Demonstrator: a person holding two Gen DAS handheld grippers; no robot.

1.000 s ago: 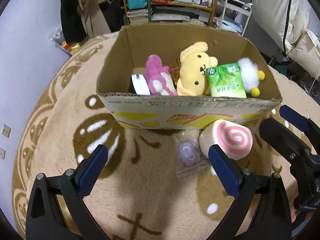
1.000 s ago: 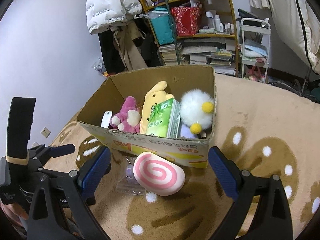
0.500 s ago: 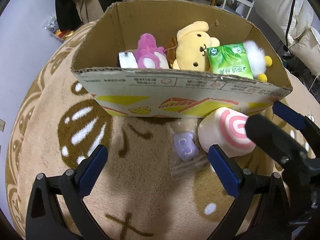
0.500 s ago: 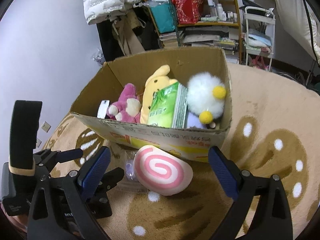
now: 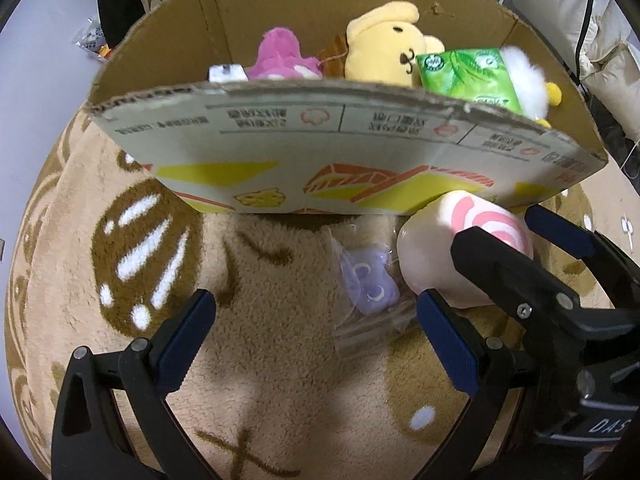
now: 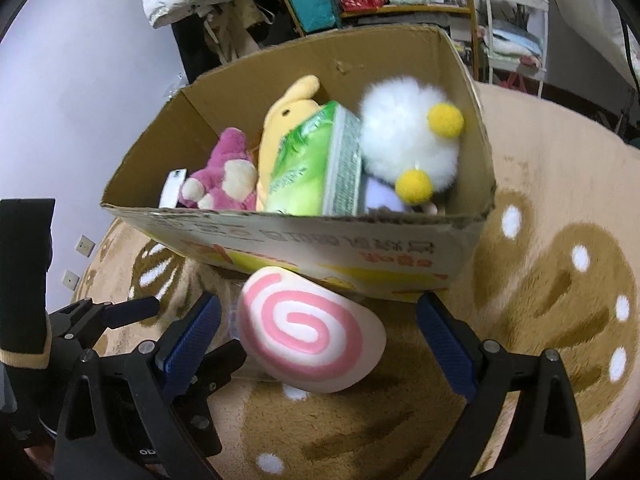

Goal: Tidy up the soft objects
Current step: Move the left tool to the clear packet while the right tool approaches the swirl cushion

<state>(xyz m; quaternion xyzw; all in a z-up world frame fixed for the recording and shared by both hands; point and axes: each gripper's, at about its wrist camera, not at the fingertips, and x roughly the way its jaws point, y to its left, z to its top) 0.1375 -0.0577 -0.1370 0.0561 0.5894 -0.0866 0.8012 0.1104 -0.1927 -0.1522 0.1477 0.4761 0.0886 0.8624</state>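
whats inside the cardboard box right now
In the cardboard box: a pink plush, a yellow plush, a green tissue pack, a white fluffy toy with yellow pompoms, and a white tag-like item. Whatever lies beneath them is covered.

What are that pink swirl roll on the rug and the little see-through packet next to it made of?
The pink-and-white spiral roll cushion looks like soft foam or smooth fabric: matte, rounded, with no fuzz showing. The clear packet holding a purple piece looks like thin glossy plastic film, going by its creases and glare. What the purple piece is made of cannot be told.
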